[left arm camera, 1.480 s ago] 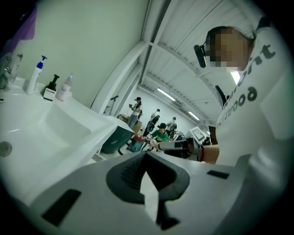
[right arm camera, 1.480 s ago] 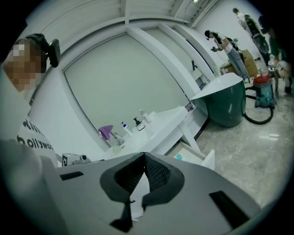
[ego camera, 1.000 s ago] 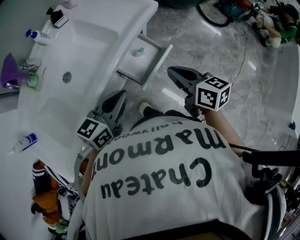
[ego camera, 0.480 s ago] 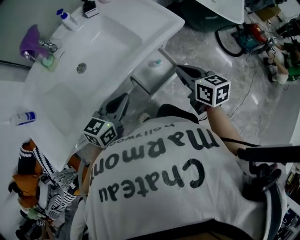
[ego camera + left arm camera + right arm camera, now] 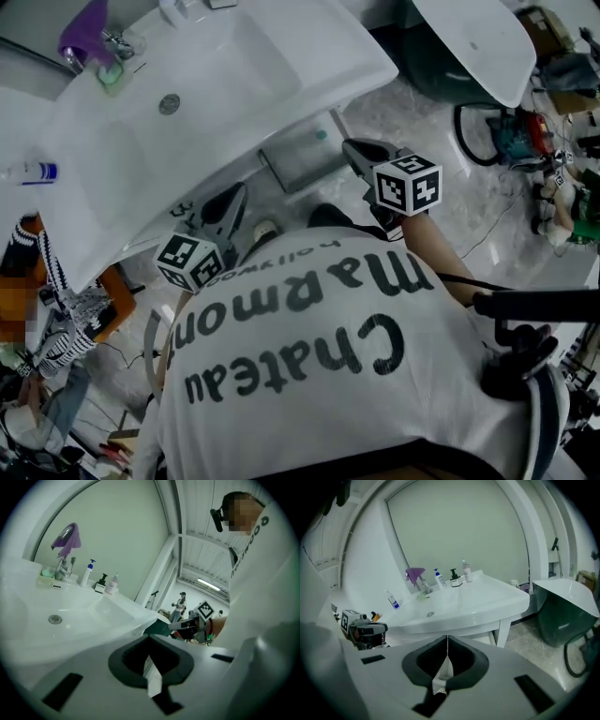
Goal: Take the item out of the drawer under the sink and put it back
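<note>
In the head view the drawer (image 5: 298, 161) under the white sink (image 5: 234, 66) stands pulled out. A small white item with a teal cap (image 5: 322, 136) lies at its far right corner. My right gripper (image 5: 350, 147) is shut and empty, its tip just right of the drawer's corner. My left gripper (image 5: 238, 192) is also shut and empty, below the sink's front edge and left of the drawer. In the left gripper view the left gripper (image 5: 148, 639) points over the basin, with the right gripper (image 5: 187, 625) beyond. The right gripper view shows the right gripper (image 5: 447, 639) facing the sink's front.
A second white basin (image 5: 478, 37) stands at the upper right over a dark base. Cables and tools (image 5: 497, 131) lie on the marble floor to the right. Bottles (image 5: 33, 172) and a purple cloth on the tap (image 5: 84, 37) sit on the sink. Clutter (image 5: 56, 281) fills the lower left.
The right gripper has come closer to the drawer's right corner and rolled. The left gripper has tilted, staying near the sink's edge. The head view has swung, so the sink sits higher in it.
</note>
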`<state>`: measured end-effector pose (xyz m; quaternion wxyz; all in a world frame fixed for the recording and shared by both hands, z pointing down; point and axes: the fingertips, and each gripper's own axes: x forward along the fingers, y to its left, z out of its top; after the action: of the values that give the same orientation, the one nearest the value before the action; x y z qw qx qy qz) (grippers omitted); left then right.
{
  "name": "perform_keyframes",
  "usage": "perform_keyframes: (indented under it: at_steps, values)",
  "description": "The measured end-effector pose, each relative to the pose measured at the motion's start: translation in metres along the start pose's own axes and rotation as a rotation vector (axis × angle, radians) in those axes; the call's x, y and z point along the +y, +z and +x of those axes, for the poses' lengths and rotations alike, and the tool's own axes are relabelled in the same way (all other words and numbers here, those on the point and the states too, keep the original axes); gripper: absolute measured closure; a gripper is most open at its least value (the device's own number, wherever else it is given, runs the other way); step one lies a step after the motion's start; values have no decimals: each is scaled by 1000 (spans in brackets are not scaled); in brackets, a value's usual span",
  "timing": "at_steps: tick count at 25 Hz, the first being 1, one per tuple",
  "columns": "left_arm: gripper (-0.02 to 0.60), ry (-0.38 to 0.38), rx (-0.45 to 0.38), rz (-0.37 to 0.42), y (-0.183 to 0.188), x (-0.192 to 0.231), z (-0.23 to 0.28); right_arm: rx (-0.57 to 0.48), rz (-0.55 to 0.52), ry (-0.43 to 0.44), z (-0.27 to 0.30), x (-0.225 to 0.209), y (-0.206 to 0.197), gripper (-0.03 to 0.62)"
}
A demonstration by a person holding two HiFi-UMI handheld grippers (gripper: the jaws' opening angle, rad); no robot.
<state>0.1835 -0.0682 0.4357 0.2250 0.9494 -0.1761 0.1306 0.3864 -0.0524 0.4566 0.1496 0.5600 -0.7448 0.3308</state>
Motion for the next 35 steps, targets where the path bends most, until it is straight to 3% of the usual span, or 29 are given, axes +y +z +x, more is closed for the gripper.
perform_keyframes:
  at_steps: [10,15,20,27,35]
  values:
    - [572,223,-44,-143,-10,-33,12,66,-21,238,23,-32,5,585]
    - [572,357,-103,-186,-20,-43,9,142,-94,348,41,-35,-6,585]
    - [572,493,-157,-218,-26,-57,3,205,-178,410,52,-45,-21,585]
    - [572,685,-250,-323,-47,-71,-22,263,-255,502,64,-55,-44,585]
    - [572,790,-227,-362,-72,-97,-61,258,-191,555,64,-30,-59,585]
